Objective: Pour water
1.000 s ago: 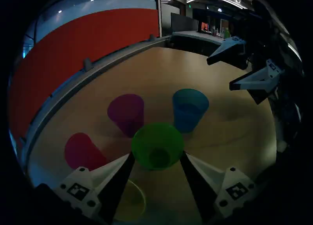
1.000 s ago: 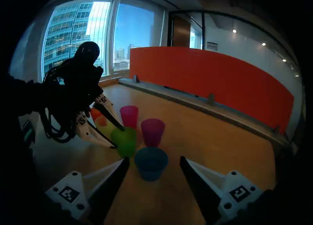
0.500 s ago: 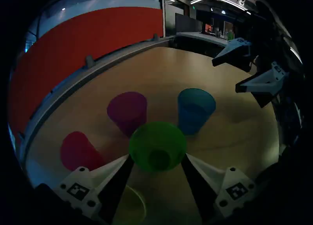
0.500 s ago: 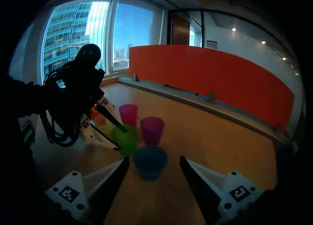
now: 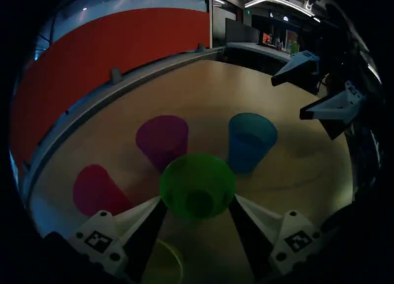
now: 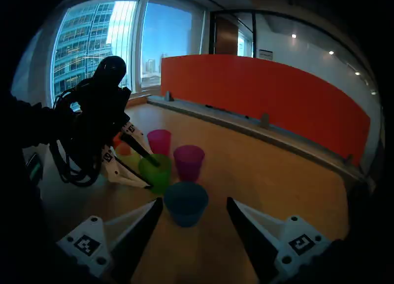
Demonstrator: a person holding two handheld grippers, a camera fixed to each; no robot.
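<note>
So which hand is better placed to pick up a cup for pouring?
Left, probably: the left gripper has its fingers close on either side of the green cup. The right gripper is open, with the blue cup ahead, untouched.

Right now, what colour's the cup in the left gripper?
Green cup; left gripper view shows it best.

No text is legible; the wall sign (image 6: pixel 264 55) beside the doorway is too small to read.
</note>
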